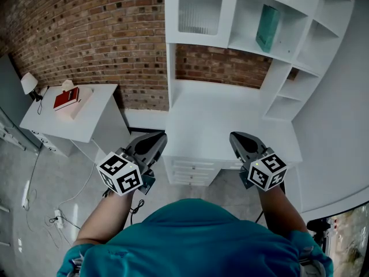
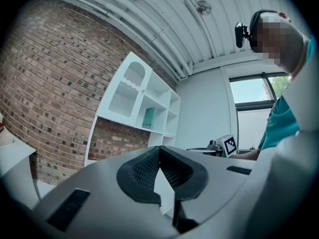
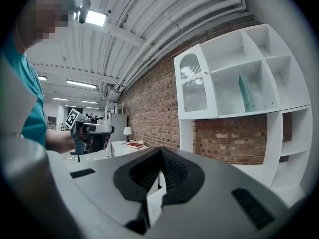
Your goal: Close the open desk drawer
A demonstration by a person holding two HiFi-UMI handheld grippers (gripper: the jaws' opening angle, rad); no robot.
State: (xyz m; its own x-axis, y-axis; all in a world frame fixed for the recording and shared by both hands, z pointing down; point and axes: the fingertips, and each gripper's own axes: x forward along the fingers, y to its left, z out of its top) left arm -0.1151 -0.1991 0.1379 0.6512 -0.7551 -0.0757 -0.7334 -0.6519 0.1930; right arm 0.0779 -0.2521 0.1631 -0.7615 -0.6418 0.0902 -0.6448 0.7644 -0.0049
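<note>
The white desk (image 1: 213, 120) with its shelf unit stands against the brick wall. Its drawer fronts (image 1: 193, 171) show under the front edge, between my two grippers; I cannot tell how far any is pulled out. My left gripper (image 1: 161, 137) hovers over the desk's front left corner, its jaws shut with nothing between them (image 2: 159, 148). Over the front right part of the desk, my right gripper (image 1: 235, 137) is likewise shut and empty (image 3: 162, 150). Neither gripper touches the drawers. Each gripper shows in the other's view: the right gripper (image 2: 222, 146) and the left gripper (image 3: 89, 133).
A low white side table (image 1: 69, 117) to the left carries a red book (image 1: 66, 98) and a small lamp (image 1: 29, 83). A teal book (image 1: 268, 27) stands on the shelf unit. Cables and a power strip (image 1: 57, 218) lie on the floor at left. A white wall (image 1: 340, 126) closes off the right.
</note>
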